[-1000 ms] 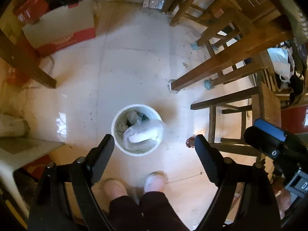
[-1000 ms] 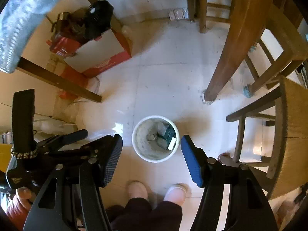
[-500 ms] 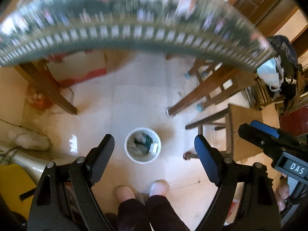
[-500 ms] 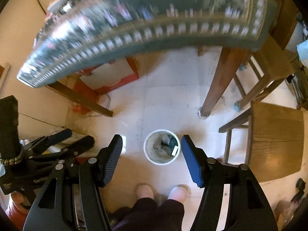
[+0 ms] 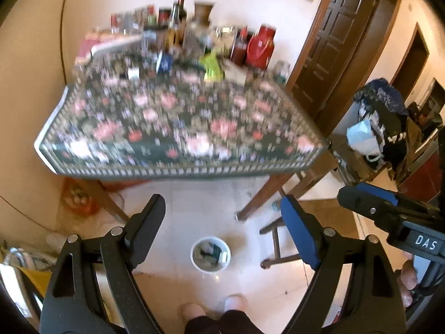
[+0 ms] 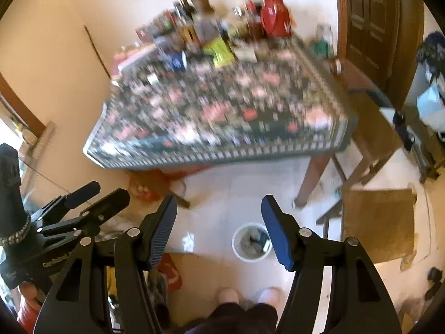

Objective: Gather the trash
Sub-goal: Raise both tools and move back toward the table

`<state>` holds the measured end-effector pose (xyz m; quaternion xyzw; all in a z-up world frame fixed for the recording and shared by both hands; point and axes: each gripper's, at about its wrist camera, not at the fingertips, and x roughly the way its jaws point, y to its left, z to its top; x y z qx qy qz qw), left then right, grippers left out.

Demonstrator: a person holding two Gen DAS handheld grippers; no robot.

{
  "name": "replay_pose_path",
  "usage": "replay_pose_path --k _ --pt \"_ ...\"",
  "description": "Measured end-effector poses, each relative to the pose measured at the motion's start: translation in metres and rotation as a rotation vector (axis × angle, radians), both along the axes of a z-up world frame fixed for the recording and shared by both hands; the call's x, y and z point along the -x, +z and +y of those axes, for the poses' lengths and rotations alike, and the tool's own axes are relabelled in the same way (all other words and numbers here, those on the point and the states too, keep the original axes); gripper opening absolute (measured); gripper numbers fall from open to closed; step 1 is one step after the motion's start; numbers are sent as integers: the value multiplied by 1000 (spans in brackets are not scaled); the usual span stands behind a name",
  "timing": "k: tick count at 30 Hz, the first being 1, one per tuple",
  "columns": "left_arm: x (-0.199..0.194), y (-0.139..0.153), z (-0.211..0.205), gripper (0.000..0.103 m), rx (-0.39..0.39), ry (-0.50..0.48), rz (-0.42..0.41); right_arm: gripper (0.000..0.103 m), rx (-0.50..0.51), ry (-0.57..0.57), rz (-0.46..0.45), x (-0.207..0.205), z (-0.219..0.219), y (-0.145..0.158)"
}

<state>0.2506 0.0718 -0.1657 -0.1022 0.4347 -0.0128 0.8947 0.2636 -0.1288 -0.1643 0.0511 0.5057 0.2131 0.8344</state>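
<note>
— Where is the trash now?

— In the small white round bin (image 5: 210, 253) on the pale tiled floor (image 5: 200, 208), near the person's feet, in front of the table with the dark flowered cloth (image 5: 178, 128).

— And the grippers?

— The left gripper (image 5: 222, 225) and the right gripper (image 6: 219, 222) are both spread wide and hold nothing, high above the bin.

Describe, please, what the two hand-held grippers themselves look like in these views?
Both are black plastic frames with silver pivot bolts and triangular cut-outs. The left hand-held gripper has one black finger and one with a blue pad. The right hand-held gripper has a ribbed pad and a blue pad. Seen from the left camera, the right unit bears white "DAS" lettering.
</note>
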Motion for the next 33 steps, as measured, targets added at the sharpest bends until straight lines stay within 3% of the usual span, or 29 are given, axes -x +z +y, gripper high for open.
replay_pose_path --k 4,7,14,17,21,27,33 --pt "16 48 9 85 -17 0 -89 61 -19 2 -89 13 7 49" --pt "29 81 19 85 -15 0 -163 68 -43 -4 -170 28 14 83" --pt "54 139 35 88 -49 -4 -328 74 -53 -19 -333 56 28 135" --pt "59 150 40 89 -63 1 -367 83 -60 -38 -397 63 29 150" --pt "56 156 45 91 -81 0 -380 84 -44 -65 -457 61 28 161" --pt "32 152 49 91 -98 11 -361 84 -33 -114 -460 34 17 161" --pt "-21 143 49 91 -97 67 -340 84 -33 -143 -445 -16 -3 152"
